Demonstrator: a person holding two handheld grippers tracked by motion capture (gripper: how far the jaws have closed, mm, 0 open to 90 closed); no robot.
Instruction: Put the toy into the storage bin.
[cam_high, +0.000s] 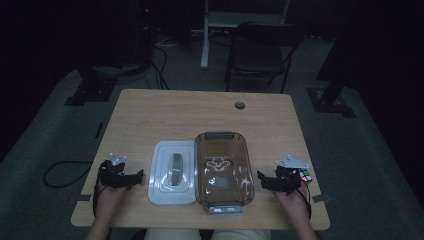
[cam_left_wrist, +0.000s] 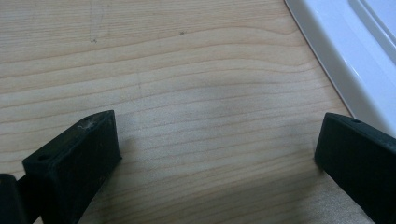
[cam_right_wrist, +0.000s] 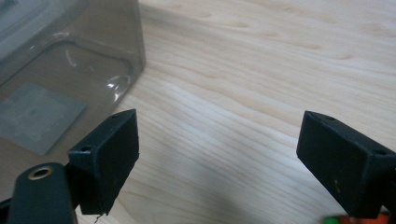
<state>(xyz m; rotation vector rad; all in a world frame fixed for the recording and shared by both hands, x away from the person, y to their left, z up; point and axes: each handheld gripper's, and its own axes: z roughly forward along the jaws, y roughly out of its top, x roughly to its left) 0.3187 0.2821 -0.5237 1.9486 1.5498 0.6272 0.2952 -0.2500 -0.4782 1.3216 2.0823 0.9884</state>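
Note:
A clear brown-tinted plastic box (cam_high: 223, 168) lies open-side up at the table's front middle, with grey latches at its near and far ends. Its white lid (cam_high: 172, 171) with a grey handle lies flat just left of it. My left gripper (cam_high: 131, 178) rests on the table left of the lid, open, nothing between its jaws; the lid's white edge (cam_left_wrist: 348, 56) shows at the upper right in the left gripper view. My right gripper (cam_high: 265, 180) rests right of the box, open and empty; the box wall (cam_right_wrist: 70, 60) fills the upper left of the right gripper view.
A colourful puzzle cube (cam_high: 304, 176) sits on the table beside my right hand. The wooden table (cam_high: 200, 112) has a cable hole (cam_high: 240, 105) near its far edge. A folding chair (cam_high: 260, 52) and stand legs are on the floor beyond.

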